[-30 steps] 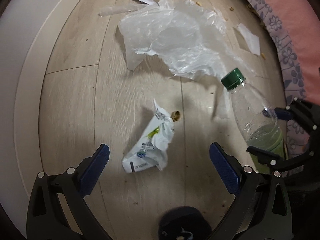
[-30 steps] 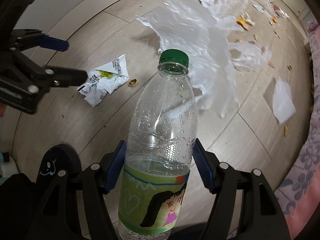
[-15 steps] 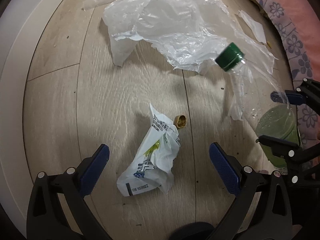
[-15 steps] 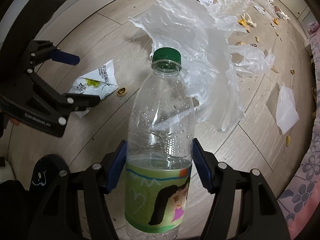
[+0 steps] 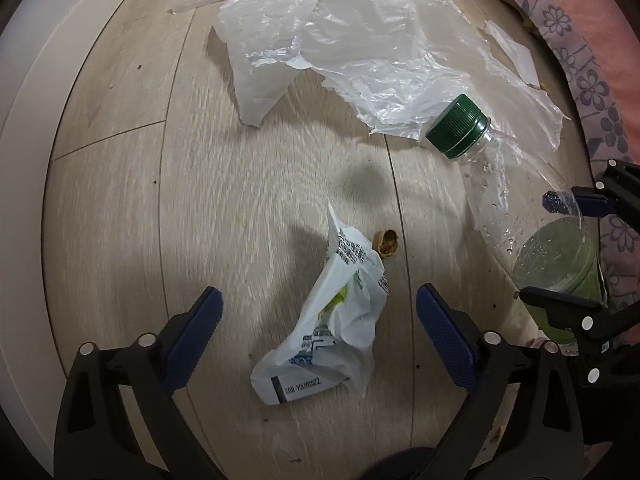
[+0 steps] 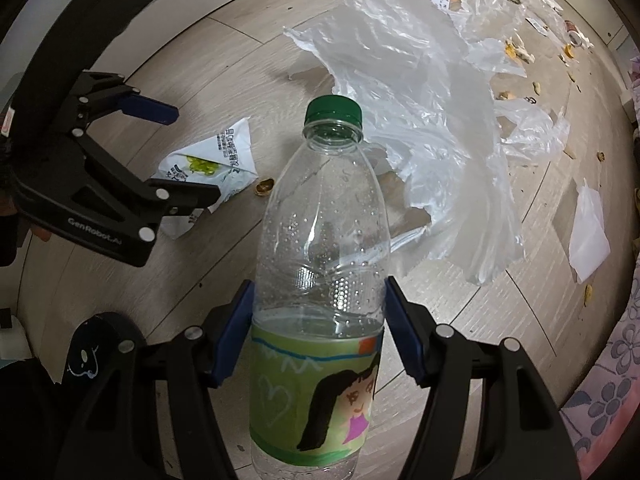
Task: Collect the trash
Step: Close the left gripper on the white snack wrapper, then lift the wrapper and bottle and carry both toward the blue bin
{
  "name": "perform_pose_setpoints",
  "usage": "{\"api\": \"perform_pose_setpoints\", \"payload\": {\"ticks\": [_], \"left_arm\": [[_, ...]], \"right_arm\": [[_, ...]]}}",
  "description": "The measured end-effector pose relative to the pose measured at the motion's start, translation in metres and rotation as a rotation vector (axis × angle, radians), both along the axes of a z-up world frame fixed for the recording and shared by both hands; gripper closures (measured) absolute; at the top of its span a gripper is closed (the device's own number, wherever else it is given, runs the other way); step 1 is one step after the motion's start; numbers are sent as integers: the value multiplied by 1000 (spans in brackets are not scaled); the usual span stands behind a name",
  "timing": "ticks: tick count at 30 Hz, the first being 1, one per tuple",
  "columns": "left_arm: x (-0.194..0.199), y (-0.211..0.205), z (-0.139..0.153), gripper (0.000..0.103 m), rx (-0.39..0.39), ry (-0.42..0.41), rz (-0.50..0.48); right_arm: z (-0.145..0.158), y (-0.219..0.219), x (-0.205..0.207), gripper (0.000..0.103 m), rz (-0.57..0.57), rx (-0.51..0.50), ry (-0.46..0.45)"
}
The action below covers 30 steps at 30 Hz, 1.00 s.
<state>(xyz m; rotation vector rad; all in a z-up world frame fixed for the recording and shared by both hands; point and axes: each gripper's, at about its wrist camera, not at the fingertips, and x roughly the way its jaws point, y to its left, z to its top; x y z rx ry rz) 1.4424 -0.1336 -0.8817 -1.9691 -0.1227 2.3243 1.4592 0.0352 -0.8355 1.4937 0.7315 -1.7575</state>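
A crumpled white snack wrapper [image 5: 336,320] lies on the wood floor between the wide-set fingers of my left gripper [image 5: 318,330], whose jaws are closing; the blue pads do not touch it. The wrapper [image 6: 208,168] and the left gripper [image 6: 176,152] around it also show in the right wrist view. My right gripper [image 6: 318,328] is shut on a clear plastic bottle [image 6: 324,264] with a green cap and a green drawn label. The bottle [image 5: 512,200] appears at the right of the left wrist view. A nut shell [image 5: 386,243] lies just beyond the wrapper.
A big sheet of clear plastic film [image 5: 360,40] spreads over the floor ahead. White paper scraps [image 6: 588,232] and several shell bits [image 6: 516,52] lie farther off. A flowered pink cloth [image 5: 600,64] borders the right, a white baseboard [image 5: 24,160] the left.
My left gripper has sunk toward the wrapper, which now looks larger between its fingers. In the right wrist view the left gripper has come in around the wrapper. The bottle stays gripped.
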Motion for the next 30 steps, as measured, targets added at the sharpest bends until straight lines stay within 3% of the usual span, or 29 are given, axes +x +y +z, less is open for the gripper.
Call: {"api": "perform_pose_setpoints", "payload": {"ticks": [9,14,19,24,30], "left_arm": [[4,5,-11,22,-9,-10,-26],[7,11,-16,53,-17,-18,-47],[10,19,-17,75,-18,-20,-69],[7,28,-16,81,-15,-17,-67],[11,25,11,82,-8,-7,-69]], "right_arm": [[6,-2,3,42,-8,-14,4],[6,-3,2,42,-10,-19,9],[11,2,2,42,-13,-18,10],[12,1,1,42,-13,-20,14],[23,3,2,42,-29,-30,15]]}}
